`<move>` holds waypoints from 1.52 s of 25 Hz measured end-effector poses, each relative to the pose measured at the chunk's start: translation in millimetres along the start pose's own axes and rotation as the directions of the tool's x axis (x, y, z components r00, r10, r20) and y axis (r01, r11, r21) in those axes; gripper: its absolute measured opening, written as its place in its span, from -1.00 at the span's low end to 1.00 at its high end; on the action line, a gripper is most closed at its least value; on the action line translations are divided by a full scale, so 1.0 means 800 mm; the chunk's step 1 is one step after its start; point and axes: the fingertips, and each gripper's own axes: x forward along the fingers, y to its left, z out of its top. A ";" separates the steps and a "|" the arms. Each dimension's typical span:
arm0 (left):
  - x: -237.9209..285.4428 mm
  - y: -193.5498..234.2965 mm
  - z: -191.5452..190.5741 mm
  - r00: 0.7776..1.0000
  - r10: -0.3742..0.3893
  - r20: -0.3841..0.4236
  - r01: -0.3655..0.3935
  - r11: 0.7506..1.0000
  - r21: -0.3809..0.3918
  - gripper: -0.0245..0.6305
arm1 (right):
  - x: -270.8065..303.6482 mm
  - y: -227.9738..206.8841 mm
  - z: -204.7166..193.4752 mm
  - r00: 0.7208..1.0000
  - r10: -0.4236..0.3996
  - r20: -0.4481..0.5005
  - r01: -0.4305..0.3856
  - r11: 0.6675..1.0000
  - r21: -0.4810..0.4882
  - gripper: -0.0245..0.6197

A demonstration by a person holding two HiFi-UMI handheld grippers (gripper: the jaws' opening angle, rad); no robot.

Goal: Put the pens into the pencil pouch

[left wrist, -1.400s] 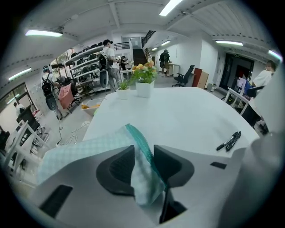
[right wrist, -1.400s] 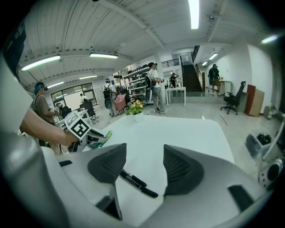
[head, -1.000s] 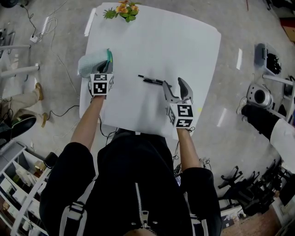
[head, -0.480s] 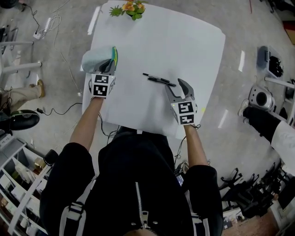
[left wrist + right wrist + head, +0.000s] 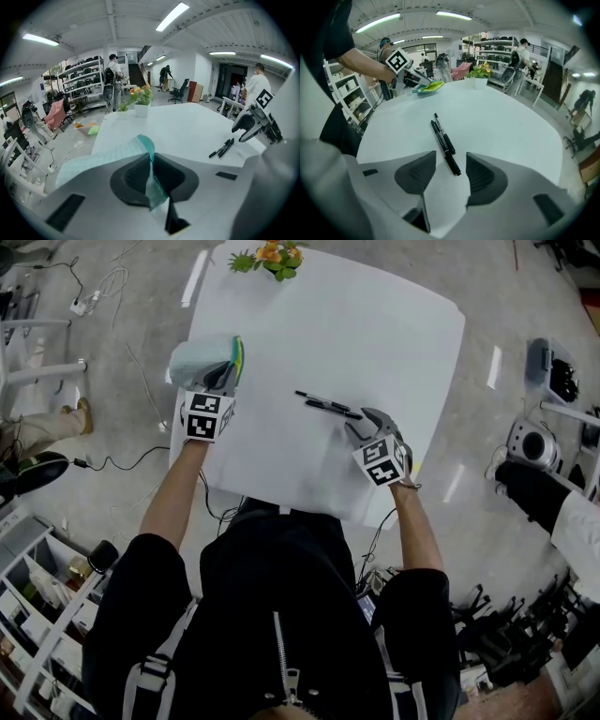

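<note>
Over the pens point(image 5: 326, 406), right tongs point(image 5: 362, 422) lowered, closing, one pen between

2 black pens point(image 5: 328, 406), a teal checked pouch point(image 5: 199, 360), white table point(image 5: 375, 324).

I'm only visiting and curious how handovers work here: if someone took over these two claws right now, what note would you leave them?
The left claw is shut on the pencil pouch, by the left edge of the table.
The right claw is closing, with one pen's near end between its jaws, not yet gripped.
The two black pens lie side by side on the table.
Done: pouch held.
Left: grip each pen and put it in the pouch.
</note>
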 end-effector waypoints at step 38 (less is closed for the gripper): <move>-0.017 0.003 -0.003 0.999 -0.034 0.030 0.034 0.999 -0.026 -0.78 | -0.001 0.020 -0.002 0.990 0.135 -0.047 -0.142 0.954 -0.265 -0.72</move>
